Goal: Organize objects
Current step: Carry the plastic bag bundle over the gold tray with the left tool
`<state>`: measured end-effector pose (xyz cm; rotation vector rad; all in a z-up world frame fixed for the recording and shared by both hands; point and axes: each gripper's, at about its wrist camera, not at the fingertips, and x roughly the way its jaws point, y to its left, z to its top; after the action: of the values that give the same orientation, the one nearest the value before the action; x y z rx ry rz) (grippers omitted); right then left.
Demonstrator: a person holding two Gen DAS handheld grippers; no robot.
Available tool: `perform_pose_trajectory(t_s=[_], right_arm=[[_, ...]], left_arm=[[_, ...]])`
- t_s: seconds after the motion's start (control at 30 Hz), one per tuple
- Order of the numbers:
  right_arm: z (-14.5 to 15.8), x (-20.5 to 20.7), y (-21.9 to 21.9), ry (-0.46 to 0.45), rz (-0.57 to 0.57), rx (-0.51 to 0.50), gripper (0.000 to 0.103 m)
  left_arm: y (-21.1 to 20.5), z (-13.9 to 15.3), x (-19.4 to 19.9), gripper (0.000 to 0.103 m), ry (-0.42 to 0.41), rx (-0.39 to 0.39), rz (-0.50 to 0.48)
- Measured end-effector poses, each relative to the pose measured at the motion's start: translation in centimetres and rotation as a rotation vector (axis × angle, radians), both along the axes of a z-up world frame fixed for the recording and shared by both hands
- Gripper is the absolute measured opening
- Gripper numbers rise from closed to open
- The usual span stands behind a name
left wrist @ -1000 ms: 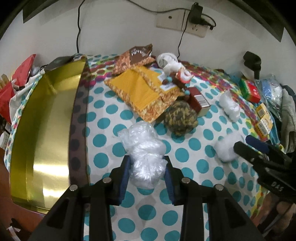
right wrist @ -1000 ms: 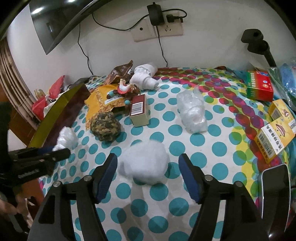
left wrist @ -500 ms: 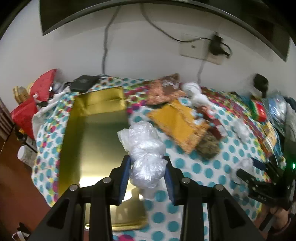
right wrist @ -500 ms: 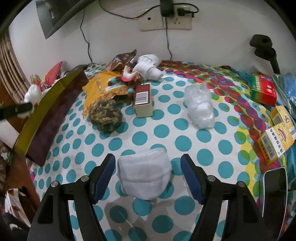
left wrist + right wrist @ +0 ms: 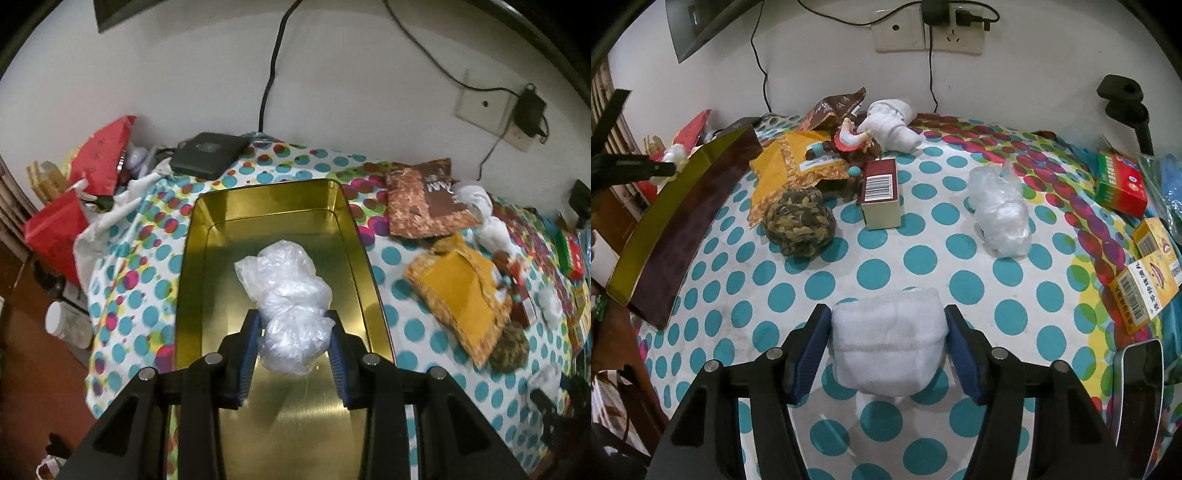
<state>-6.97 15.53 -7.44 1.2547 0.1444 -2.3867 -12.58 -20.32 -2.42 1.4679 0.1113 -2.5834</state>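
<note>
My left gripper (image 5: 293, 343) is shut on a crumpled clear plastic bag (image 5: 288, 291) and holds it above the inside of the open gold tin (image 5: 295, 417). In the right wrist view the tin (image 5: 676, 221) stands at the left edge of the dotted cloth, with that gripper (image 5: 665, 168) over it. My right gripper (image 5: 888, 343) points down at the cloth near the front. Its jaws are closing on a white rolled cloth bundle (image 5: 888, 332), and both blue pads touch its sides.
A second plastic bag (image 5: 1001, 218), a brown barcode box (image 5: 881, 192), a braided ball (image 5: 799, 221), a yellow packet (image 5: 783, 162) and a white roll (image 5: 894, 125) lie mid-table. Medicine boxes (image 5: 1145, 288) and a phone (image 5: 1137, 387) line the right edge.
The left gripper carried the plastic bag leftward off the cloth to above the gold tin. The right jaws narrowed until their pads met the white bundle.
</note>
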Motion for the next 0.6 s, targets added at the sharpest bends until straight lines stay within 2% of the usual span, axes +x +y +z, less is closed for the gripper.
perform_pose_trajectory(t_s=[0.17, 0.3, 0.4, 0.53, 0.6], right_arm=[[0.0, -0.1, 0.0, -0.008, -0.006, 0.004, 0.060], [0.0, -0.1, -0.1, -0.012, -0.009, 0.010, 0.060], [0.0, -0.1, -0.1, -0.014, -0.012, 0.013, 0.060], [0.0, -0.1, -0.1, -0.011, -0.012, 0.016, 0.059], [0.0, -0.1, -0.1, -0.011, -0.013, 0.015, 0.059]], left_arm=[[-0.4, -1.5, -3.3, 0.035, -0.035, 0.004, -0.022], [-1.1, -2.5, -5.3, 0.035, -0.059, 0.046, -0.011], [-1.3, -3.3, -6.4, 0.036, -0.076, 0.020, -0.011], [-2.0, -4.2, -7.2, 0.037, -0.092, 0.038, -0.003], [-2.1, -4.4, -7.3, 0.037, -0.090, 0.015, -0.002]])
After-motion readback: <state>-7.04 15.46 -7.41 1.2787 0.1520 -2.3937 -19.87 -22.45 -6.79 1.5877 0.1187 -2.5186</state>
